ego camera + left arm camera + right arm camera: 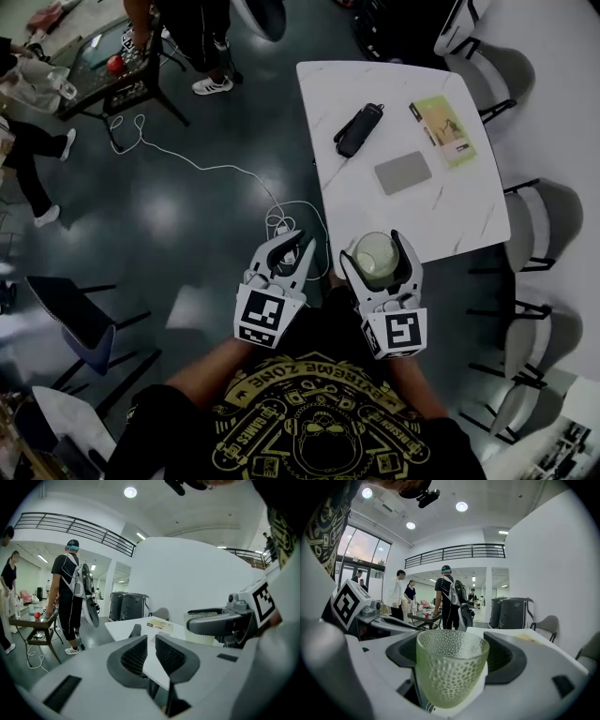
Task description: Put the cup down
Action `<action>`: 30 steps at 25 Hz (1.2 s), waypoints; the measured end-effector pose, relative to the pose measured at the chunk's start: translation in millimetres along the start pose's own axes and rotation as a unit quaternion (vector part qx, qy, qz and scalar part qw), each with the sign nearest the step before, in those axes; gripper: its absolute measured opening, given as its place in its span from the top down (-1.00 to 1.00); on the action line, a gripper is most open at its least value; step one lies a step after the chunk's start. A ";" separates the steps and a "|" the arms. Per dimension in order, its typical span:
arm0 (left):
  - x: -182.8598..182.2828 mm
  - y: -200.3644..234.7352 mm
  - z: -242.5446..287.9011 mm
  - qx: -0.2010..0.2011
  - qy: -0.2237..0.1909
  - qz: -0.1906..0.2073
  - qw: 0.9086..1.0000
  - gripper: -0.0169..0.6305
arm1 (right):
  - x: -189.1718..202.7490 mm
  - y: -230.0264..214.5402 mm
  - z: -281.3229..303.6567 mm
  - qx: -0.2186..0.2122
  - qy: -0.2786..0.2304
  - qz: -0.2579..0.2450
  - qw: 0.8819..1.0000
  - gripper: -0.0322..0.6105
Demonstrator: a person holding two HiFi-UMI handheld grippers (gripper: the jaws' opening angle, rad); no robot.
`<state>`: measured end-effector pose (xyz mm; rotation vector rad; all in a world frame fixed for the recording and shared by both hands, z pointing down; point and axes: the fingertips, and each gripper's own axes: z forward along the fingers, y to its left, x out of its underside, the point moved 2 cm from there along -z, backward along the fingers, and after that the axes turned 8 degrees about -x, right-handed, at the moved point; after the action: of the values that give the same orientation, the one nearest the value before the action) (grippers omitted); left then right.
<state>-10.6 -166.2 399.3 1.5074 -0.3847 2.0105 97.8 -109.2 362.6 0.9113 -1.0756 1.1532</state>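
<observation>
A pale green, dimpled glass cup stands upright between the jaws of my right gripper, which is shut on its sides. In the head view the cup hangs at the near edge of the white marble table, close in front of the person's chest. My left gripper is to the left of the table, over the dark floor, with its pads nearly touching and nothing between them. In the left gripper view the cup shows at the right, in the other gripper.
On the table lie a black pouch, a grey flat pad and a yellow-green booklet. Chairs line the table's right side. A white cable runs over the floor. People stand by a side table at the far left.
</observation>
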 end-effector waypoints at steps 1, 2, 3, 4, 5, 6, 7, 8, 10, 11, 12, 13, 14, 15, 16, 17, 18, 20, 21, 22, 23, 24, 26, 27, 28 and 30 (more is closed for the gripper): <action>-3.2 -3.7 6.9 -0.006 -0.001 0.001 1.000 0.76 | 0.5 -8.5 1.9 -0.007 -0.001 0.001 1.000 -0.33; -5.9 -7.7 13.9 -0.011 0.000 0.001 1.000 0.76 | 1.0 -16.8 3.3 -0.013 -0.001 0.001 1.000 -0.33; -8.1 -11.9 20.5 -0.016 0.001 0.001 1.000 0.76 | 1.3 -24.9 4.2 -0.019 0.000 0.001 1.000 -0.33; -10.0 -16.3 27.0 -0.020 0.002 -0.001 1.000 0.76 | 1.3 -32.8 4.9 -0.024 0.000 0.000 1.000 -0.33; -11.7 -20.4 33.4 -0.024 0.003 -0.001 1.000 0.76 | 1.2 -40.8 6.0 -0.028 -0.001 0.000 1.000 -0.33; -13.1 -23.9 39.8 -0.028 0.003 -0.001 1.000 0.76 | 1.4 -48.9 7.6 -0.033 -0.002 0.000 0.999 -0.33; -14.1 -26.8 46.3 -0.032 0.004 -0.001 0.999 0.76 | 2.0 -57.0 9.6 -0.037 -0.004 0.000 0.999 -0.33; -14.7 -29.1 52.6 -0.037 0.005 0.000 0.999 0.75 | 3.0 -64.8 11.9 -0.041 -0.005 0.001 0.999 -0.33; -15.1 -33.0 64.0 -0.047 0.008 -0.001 0.999 0.75 | 4.9 -79.0 15.9 -0.049 -0.008 0.001 0.999 -0.33; -15.4 -35.0 69.1 -0.052 0.010 -0.002 0.999 0.76 | 5.2 -85.5 17.5 -0.053 -0.009 0.001 0.999 -0.33; -16.0 -37.3 73.9 -0.057 0.012 -0.003 0.998 0.76 | 5.3 -91.5 18.9 -0.057 -0.011 0.001 0.998 -0.33; -16.6 -39.9 78.5 -0.062 0.012 -0.004 0.998 0.76 | 5.3 -97.3 20.0 -0.062 -0.012 0.000 0.998 -0.33; -17.4 -42.6 83.1 -0.066 0.013 -0.005 0.998 0.76 | 5.6 -103.0 21.0 -0.066 -0.014 0.000 0.998 -0.33; -18.2 -45.4 87.8 -0.071 0.012 -0.006 0.997 0.75 | 6.3 -108.8 22.0 -0.070 -0.015 0.000 0.997 -0.33; -18.9 -48.0 92.5 -0.075 0.011 -0.007 0.997 0.75 | 7.2 -114.8 23.1 -0.074 -0.016 0.000 0.997 -0.33; -19.5 -50.4 97.1 -0.079 0.010 -0.009 0.997 0.76 | 8.2 -120.7 24.3 -0.077 -0.017 -0.001 0.997 -0.33; -19.7 -52.5 101.5 -0.082 0.009 -0.012 0.996 0.76 | 9.3 -126.4 25.8 -0.080 -0.018 -0.001 0.997 -0.33; -19.3 -55.8 109.9 -0.091 0.007 -0.018 0.996 0.76 | 12.0 -137.1 29.3 -0.086 -0.021 -0.002 0.996 -0.33; -18.9 -57.1 113.9 -0.095 0.007 -0.020 0.995 0.76 | 13.1 -142.1 31.4 -0.089 -0.023 -0.003 0.996 -0.33; -18.3 -58.2 117.7 -0.100 0.006 -0.022 0.995 0.76 | 13.5 -146.9 33.6 -0.092 -0.024 -0.004 0.995 -0.33; -17.5 -59.1 121.3 -0.106 0.006 -0.024 0.994 0.76 | 13.8 -151.1 35.8 -0.096 -0.026 -0.007 0.995 -0.33; -16.4 -59.9 124.5 -0.111 0.006 -0.026 0.993 0.76 | 14.6 -154.6 38.0 -0.101 -0.026 -0.009 0.995 -0.33; -13.6 -61.1 130.6 -0.120 0.008 -0.029 0.992 0.75 | 17.2 -160.0 42.0 -0.109 -0.026 -0.014 0.994 -0.33; -12.1 -62.0 133.6 -0.123 0.009 -0.030 0.992 0.76 | 18.5 -162.2 44.0 -0.113 -0.026 -0.018 0.993 -0.33; -10.5 -63.1 136.3 -0.125 0.010 -0.031 0.992 0.76 | 19.8 -164.1 45.9 -0.117 -0.026 -0.022 0.993 -0.33; -7.7 -64.7 140.8 -0.130 0.012 -0.034 0.991 0.75 | 22.2 -167.2 50.1 -0.124 -0.024 -0.028 0.992 -0.33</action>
<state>138.8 -195.5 429.0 1.3157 -0.5544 1.8442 254.6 -182.8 393.6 0.7707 -1.1951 0.9305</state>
